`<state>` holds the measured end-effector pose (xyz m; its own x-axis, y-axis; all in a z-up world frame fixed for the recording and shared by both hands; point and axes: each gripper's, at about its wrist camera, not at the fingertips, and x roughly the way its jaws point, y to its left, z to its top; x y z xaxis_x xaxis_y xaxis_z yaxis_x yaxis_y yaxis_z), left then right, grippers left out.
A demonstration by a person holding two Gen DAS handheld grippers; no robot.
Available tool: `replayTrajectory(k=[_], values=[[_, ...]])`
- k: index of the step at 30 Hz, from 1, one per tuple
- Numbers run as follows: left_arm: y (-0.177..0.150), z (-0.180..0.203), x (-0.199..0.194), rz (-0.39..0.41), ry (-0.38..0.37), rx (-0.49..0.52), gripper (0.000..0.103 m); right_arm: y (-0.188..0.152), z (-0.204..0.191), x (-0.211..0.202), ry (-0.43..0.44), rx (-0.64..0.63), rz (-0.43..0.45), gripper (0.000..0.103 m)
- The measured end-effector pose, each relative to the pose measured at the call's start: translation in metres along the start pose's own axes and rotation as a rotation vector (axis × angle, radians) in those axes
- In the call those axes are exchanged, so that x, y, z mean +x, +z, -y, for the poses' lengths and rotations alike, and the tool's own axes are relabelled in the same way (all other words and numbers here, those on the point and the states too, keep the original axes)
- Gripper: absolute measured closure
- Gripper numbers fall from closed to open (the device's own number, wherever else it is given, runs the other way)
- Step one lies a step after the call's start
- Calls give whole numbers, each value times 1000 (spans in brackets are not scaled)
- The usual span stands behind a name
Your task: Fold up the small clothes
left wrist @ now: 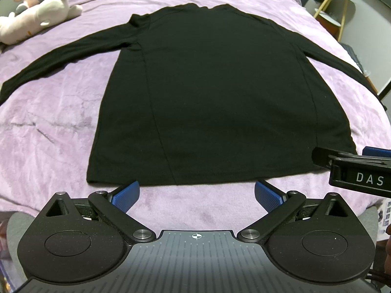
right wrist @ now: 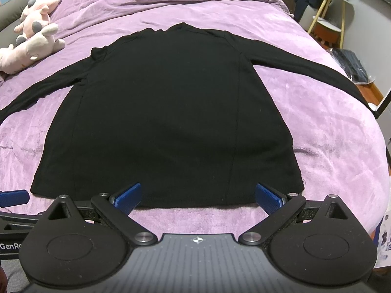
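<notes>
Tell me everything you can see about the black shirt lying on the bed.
The black shirt is a plain long-sleeved top of soft, matte knit with vertical seams down the body. It lies flat and unfolded on the purple blanket, collar toward the far end, hem nearest the cameras, both sleeves spread outward to the sides. The open left gripper and the open right gripper sit at the hem; neither is closed on the fabric. Slight wrinkles show near the shoulders.

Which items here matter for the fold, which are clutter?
Job: black long-sleeved top, spread flat; left hand-held gripper and right hand-held gripper, both open at its hem.
Clutter: plush toys, side table, purple blanket.
</notes>
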<state>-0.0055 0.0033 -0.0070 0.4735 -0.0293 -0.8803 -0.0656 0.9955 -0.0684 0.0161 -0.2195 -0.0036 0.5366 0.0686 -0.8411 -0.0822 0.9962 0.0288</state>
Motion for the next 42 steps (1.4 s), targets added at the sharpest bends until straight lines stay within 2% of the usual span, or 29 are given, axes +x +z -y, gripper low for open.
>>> replayTrajectory(k=[42], values=[[6,-2,-2,-3,13,-3,0,-2,1,1,1,-4,-8,4]])
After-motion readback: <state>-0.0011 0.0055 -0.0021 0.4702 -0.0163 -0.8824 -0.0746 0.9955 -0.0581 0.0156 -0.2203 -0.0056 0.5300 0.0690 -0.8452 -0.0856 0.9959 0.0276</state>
